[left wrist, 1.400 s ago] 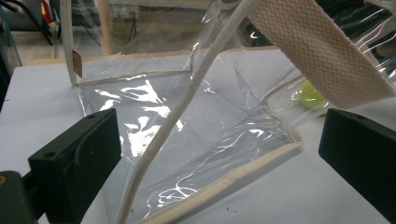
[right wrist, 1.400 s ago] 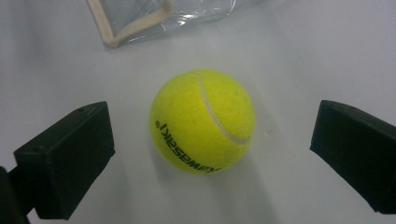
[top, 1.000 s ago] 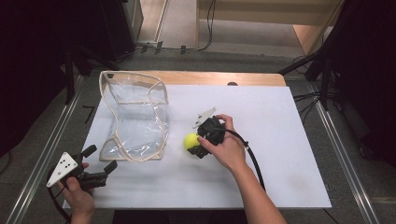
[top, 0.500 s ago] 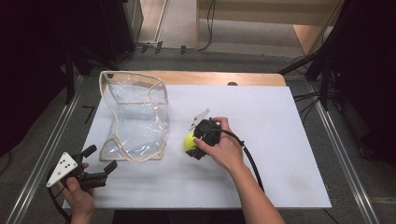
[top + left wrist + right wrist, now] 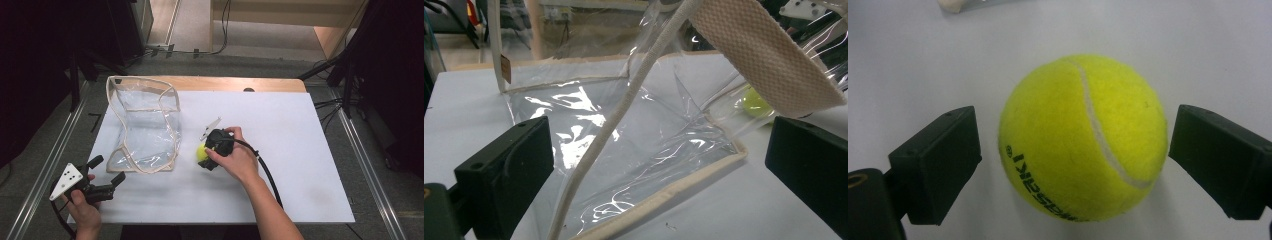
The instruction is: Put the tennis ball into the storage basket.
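Note:
A yellow tennis ball (image 5: 201,152) (image 5: 1083,137) lies on the white table sheet (image 5: 290,125), just right of a clear plastic bag (image 5: 145,125) (image 5: 634,145) with beige trim. My right gripper (image 5: 205,156) (image 5: 1073,150) points down over the ball, one jaw on each side. Its jaws have just been closing, and a narrow gap still shows on both sides of the ball. My left gripper (image 5: 109,169) (image 5: 659,165) is held open at the near left corner, facing the bag's lower edge with nothing between its jaws.
The bag stands open and crumpled at the left of the sheet, with a beige strap (image 5: 764,55) hanging close in the left gripper view. A wooden strip (image 5: 240,84) edges the table's far side. Metal rails (image 5: 372,170) run along both sides.
My right hand has edged slightly left over the ball and its jaws stand closer to it. The left hand and the bag have not moved.

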